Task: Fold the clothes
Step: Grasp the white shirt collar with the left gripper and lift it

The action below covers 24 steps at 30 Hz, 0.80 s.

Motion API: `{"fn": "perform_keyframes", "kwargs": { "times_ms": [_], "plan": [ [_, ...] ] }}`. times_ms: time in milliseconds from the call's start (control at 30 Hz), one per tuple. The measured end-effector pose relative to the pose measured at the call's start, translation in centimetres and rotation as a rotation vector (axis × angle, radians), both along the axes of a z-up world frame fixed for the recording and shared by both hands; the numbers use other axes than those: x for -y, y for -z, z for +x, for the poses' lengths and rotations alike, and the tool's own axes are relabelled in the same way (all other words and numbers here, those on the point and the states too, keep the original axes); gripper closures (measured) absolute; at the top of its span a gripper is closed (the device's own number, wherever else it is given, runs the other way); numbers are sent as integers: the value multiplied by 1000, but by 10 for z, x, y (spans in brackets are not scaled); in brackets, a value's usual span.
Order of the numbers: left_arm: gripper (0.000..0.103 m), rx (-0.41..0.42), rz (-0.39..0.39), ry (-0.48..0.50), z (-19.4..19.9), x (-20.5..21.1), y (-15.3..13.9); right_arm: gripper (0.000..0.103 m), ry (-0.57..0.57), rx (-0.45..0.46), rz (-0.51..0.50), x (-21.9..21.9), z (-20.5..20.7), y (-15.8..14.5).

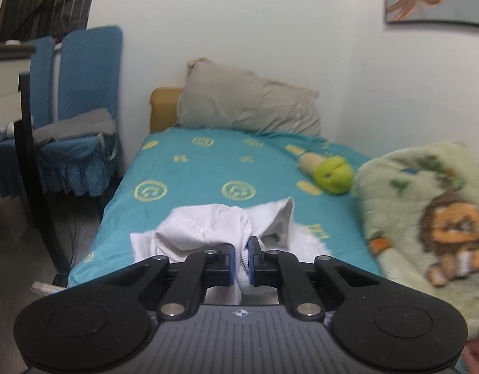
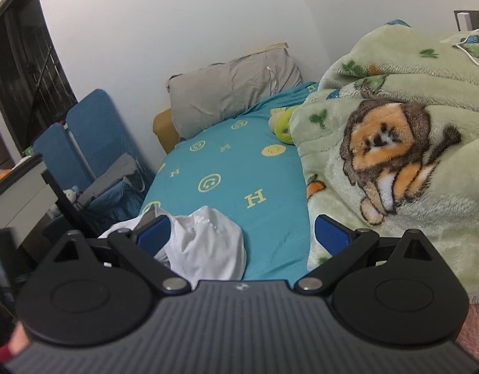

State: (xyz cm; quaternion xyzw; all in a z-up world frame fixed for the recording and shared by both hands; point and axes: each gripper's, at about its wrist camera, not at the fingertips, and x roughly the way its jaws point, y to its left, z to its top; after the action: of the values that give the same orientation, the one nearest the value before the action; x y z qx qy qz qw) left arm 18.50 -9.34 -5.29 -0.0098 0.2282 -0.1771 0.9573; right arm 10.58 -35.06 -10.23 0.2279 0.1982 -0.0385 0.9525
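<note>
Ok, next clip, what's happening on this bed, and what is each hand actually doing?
A person is working on a white garment bunched up on the teal sheet of the bed, with handheld tongs in each hand. The left tongs are shut on a fold of the garment, pinching the cloth between the blue pads. The right tongs are open above the sheet beside the garment and hold nothing. The garment is crumpled, not yet folded. A lion-print blanket is heaped on the right.
</note>
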Motion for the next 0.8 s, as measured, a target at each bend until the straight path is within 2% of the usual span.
{"fn": "perform_keyframes", "kwargs": {
  "times_ms": [167,300,467,600,800],
  "plan": [
    [96,43,-44,59,-47,-17,-18,2,-15,10,2,-6,-4,-1],
    [96,67,-83,94,-81,-30,-26,2,-49,0,-40,-21,-9,0],
    [96,96,-131,139,-123,-46,-35,3,-208,-10,-11,-56,-17,3],
    [96,109,-176,157,-144,-56,-37,3,-311,-8,-79,-97,-13,6],
    [96,133,-212,130,-148,-63,-33,3,-248,-79,-39,-108,31,28]
  ]
}}
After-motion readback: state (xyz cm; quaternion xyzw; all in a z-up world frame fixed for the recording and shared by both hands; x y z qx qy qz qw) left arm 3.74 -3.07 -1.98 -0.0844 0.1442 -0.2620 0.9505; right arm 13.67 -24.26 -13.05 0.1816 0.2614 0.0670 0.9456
